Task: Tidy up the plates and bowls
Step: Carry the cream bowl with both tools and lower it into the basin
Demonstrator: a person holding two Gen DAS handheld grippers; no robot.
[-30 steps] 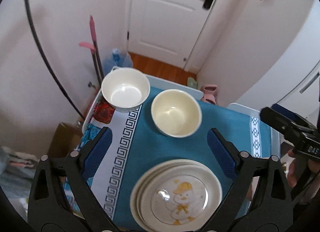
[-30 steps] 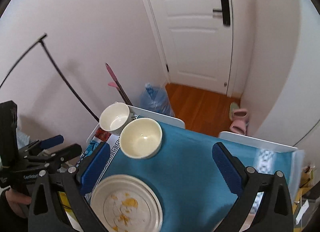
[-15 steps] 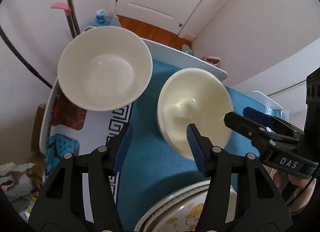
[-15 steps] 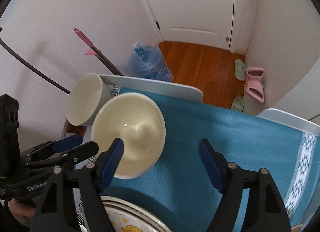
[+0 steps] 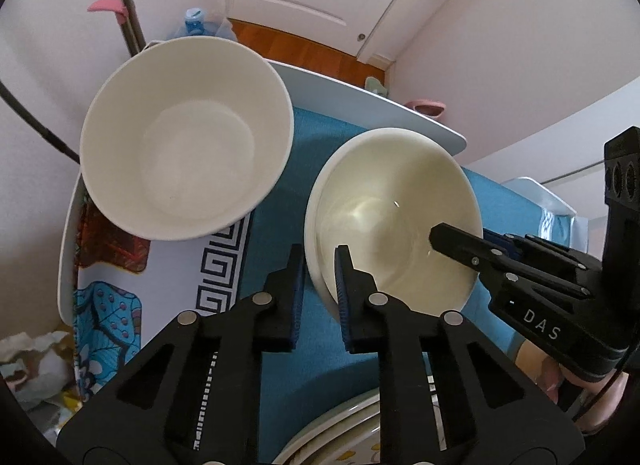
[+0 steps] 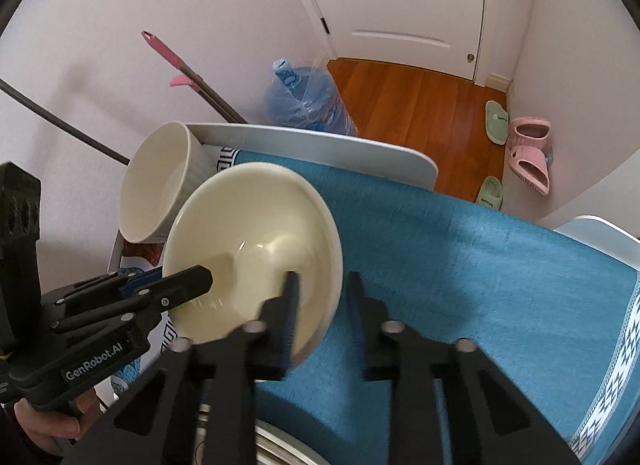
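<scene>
Whereas a second ago both grippers hung spread wide above the table, the cream bowl (image 5: 394,221) has since been straddled at opposite sides of its rim. The left gripper (image 5: 320,265) is narrowed around the near-left rim, one pad inside and one outside, though firm contact cannot be confirmed. The right gripper (image 6: 320,289) is likewise narrowed over the right rim, blurred by motion. The bowl appears tilted on the teal cloth (image 6: 460,249), beside the white bowl (image 5: 188,141), with the stacked plates (image 5: 344,441) nearer the cameras. A lift toward nesting in the white bowl is judged imminent. Both tools are angled downward and forward.
</scene>
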